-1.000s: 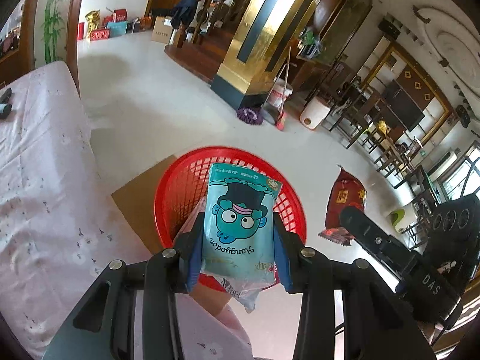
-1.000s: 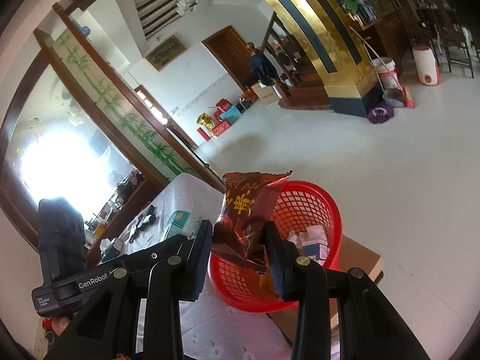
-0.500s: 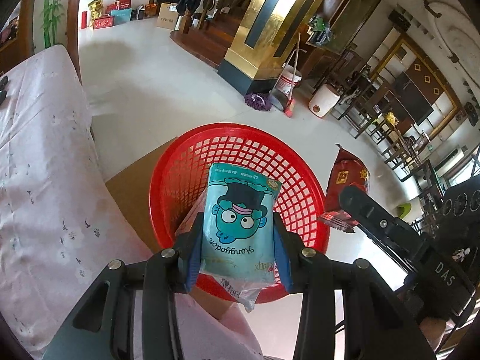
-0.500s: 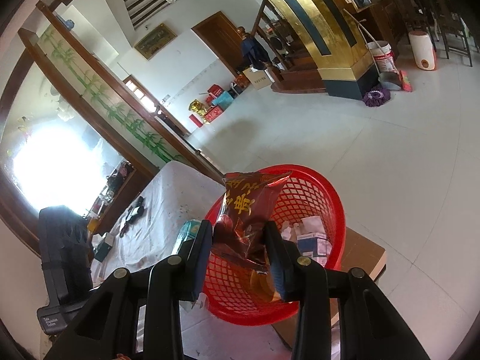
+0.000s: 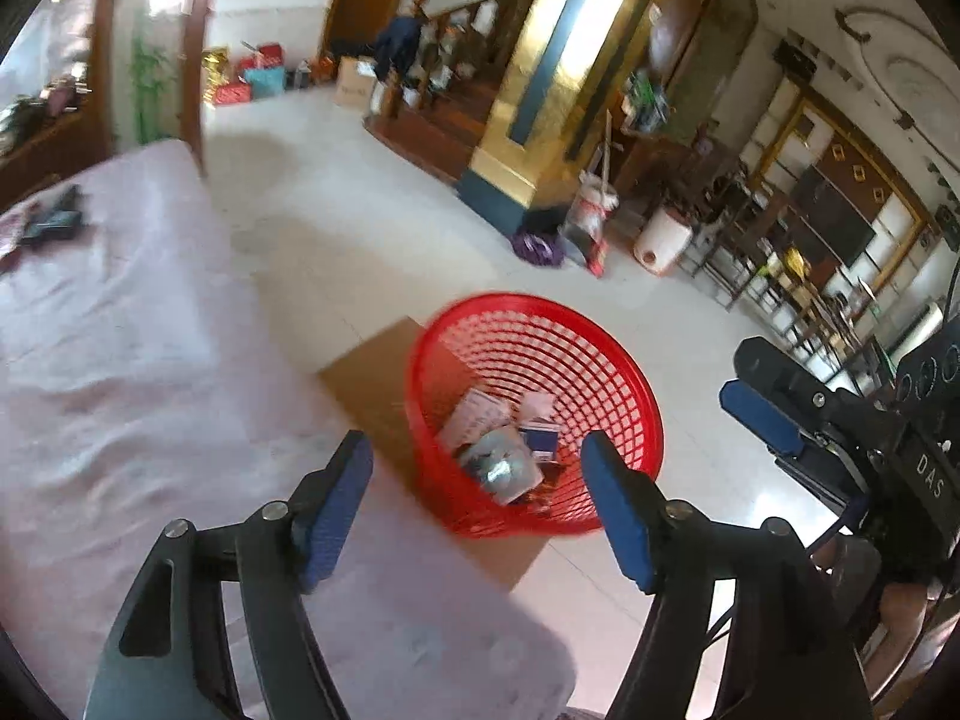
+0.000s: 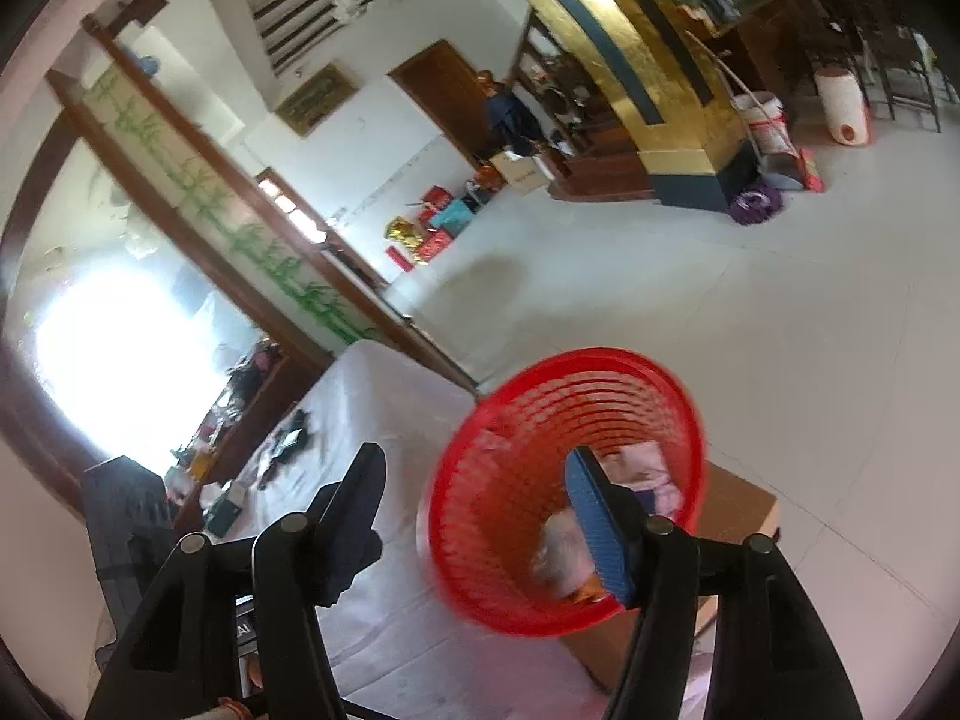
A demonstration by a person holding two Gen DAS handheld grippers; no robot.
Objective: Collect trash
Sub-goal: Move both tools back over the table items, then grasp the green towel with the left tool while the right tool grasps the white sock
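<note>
Left gripper (image 5: pixel 477 501) spread wide, nothing between the blue pads (image 5: pixel 336 498), angled down toward the red basket (image 5: pixel 600 354). Right gripper (image 6: pixel 474 510) also released and empty, its right pad overlapping the basket's (image 6: pixel 492 516) mouth in view. Right gripper body visible at the right edge of the left view (image 5: pixel 840 438). Trash (image 5: pixel 501 444) lies in the basket bottom: paper packets and a crumpled wrapper, blurred. Basket stands on a cardboard box (image 5: pixel 372 372) just beside the white-clothed table (image 5: pixel 120 360). Pale tiled floor (image 5: pixel 360 228), gold pillar (image 5: pixel 558 72) with a bucket (image 5: pixel 594 213) near its base, wooden chairs (image 5: pixel 774 276) far right.
</note>
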